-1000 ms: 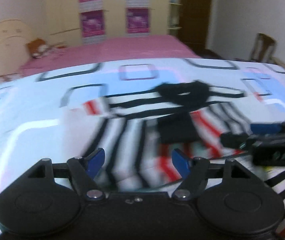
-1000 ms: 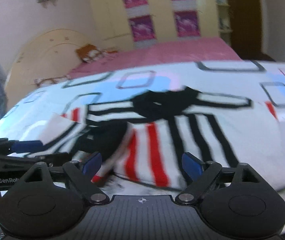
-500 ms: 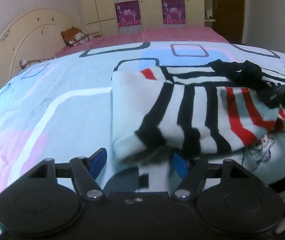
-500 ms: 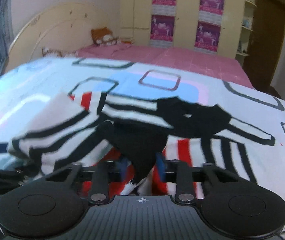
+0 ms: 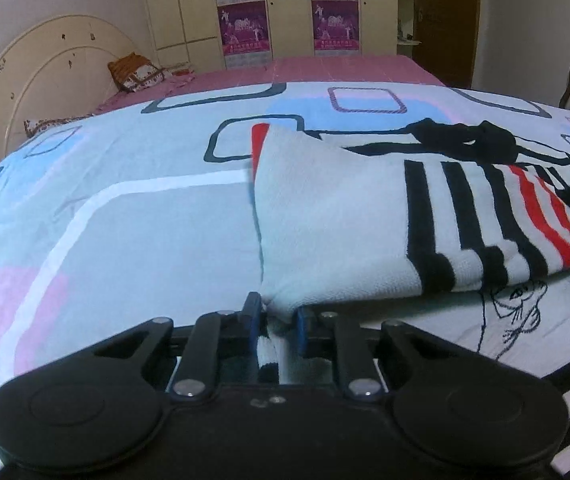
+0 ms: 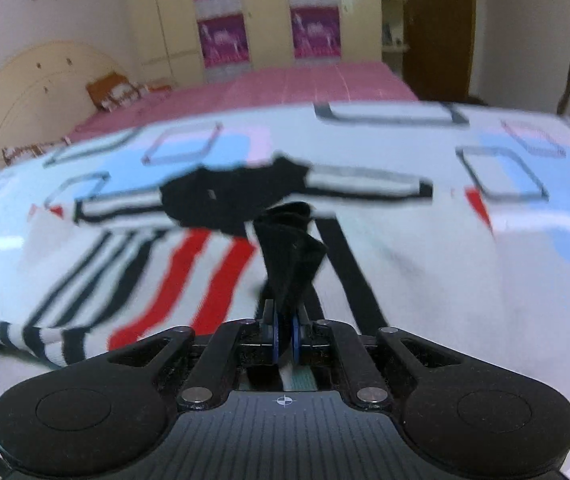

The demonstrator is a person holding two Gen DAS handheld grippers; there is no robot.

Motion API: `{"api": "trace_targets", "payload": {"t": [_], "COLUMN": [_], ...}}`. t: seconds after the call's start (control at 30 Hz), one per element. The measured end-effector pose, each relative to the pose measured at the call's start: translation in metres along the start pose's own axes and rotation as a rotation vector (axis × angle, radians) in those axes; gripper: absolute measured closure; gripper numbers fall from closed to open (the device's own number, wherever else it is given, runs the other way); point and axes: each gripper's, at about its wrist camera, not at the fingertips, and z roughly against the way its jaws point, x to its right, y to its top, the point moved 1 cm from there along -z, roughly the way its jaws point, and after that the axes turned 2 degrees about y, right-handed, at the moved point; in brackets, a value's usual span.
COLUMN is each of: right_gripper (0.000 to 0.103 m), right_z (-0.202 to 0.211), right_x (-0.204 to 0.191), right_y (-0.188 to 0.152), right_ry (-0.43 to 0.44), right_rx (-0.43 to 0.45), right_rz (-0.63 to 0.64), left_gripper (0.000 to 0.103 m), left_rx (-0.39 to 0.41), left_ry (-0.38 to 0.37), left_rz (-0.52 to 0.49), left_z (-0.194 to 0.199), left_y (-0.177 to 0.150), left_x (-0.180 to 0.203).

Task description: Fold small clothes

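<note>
Garment: I am looking at a small striped knit top [image 5: 365,232], white with black and red bands and a black collar [image 6: 221,200], lying on the patterned bedspread [image 5: 125,216] of the near bed; a pink-covered bed [image 5: 325,68] is sitting behind it.

Left gripper [image 5: 277,320]: I am closing its jaws on the near left corner of a doubled-over panel of the top; white cloth is bunching between the blue pads [image 5: 300,322], which are already pressing on it.

Right gripper [image 6: 284,338]: I am holding its jaws together, clamped on a dark ribbed fold [image 6: 289,256] that is standing up out of them, near the middle of the top. This view is smeared, so I am not reading fine detail from it.

Handling: I am judging the knit as light, soft and limp, with no stiffness of its own. It is likely sagging between the two pinches and stretching if I pull hard. It does not look slippery, and nothing about it seems fragile.

Where to hold: I am favouring hems, cuffs and corners, where layers are doubling and the pads are getting a thicker bite.

Risk: I am watching for pinching the bedspread along with the cloth, and for the fold sliding open.
</note>
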Motion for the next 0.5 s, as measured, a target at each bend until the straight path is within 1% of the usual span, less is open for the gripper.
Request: {"api": "trace_targets", "payload": {"t": [0.03, 0.1, 0.13, 0.17, 0.2, 0.23, 0.27, 0.37, 0.43, 0.5], "right_gripper": [0.097, 0.097, 0.092, 0.080, 0.073, 0.063, 0.058, 0.058, 0.058, 0.058], "right_z": [0.000, 0.005, 0.011, 0.015, 0.019, 0.024, 0.028, 0.036, 0.036, 0.031], "right_x": [0.003, 0.010, 0.015, 0.018, 0.021, 0.025, 0.029, 0.042, 0.047, 0.049], "right_y": [-0.002, -0.002, -0.002, -0.001, 0.000, 0.000, 0.002, 0.005, 0.007, 0.010], "right_ry": [0.000, 0.018, 0.026, 0.014, -0.005, -0.017, -0.016, -0.021, -0.017, -0.002], "right_rx": [-0.011, -0.003, 0.002, 0.009, 0.021, 0.031, 0.038, 0.055, 0.057, 0.047], "right_rz": [-0.005, -0.032, -0.043, -0.045, -0.040, -0.043, -0.057, -0.083, -0.090, -0.112], "left_gripper": [0.086, 0.085, 0.082, 0.080, 0.079, 0.075, 0.073, 0.066, 0.054, 0.053], "left_rx": [-0.007, -0.029, -0.040, -0.046, -0.054, -0.067, -0.073, -0.078, -0.066, -0.053], "left_ry": [-0.007, -0.031, -0.045, -0.061, -0.079, -0.099, -0.111, -0.137, -0.140, -0.144], "left_rz": [-0.003, 0.004, 0.010, 0.025, 0.039, 0.053, 0.067, 0.114, 0.145, 0.172], "left_z": [0.000, 0.002, 0.003, 0.005, 0.007, 0.010, 0.013, 0.023, 0.027, 0.026], "left_y": [0.001, 0.003, 0.004, 0.004, 0.004, 0.003, 0.003, 0.006, 0.011, 0.020], "left_x": [0.000, -0.005, -0.007, -0.011, -0.014, -0.019, -0.022, -0.032, -0.037, -0.037]}}
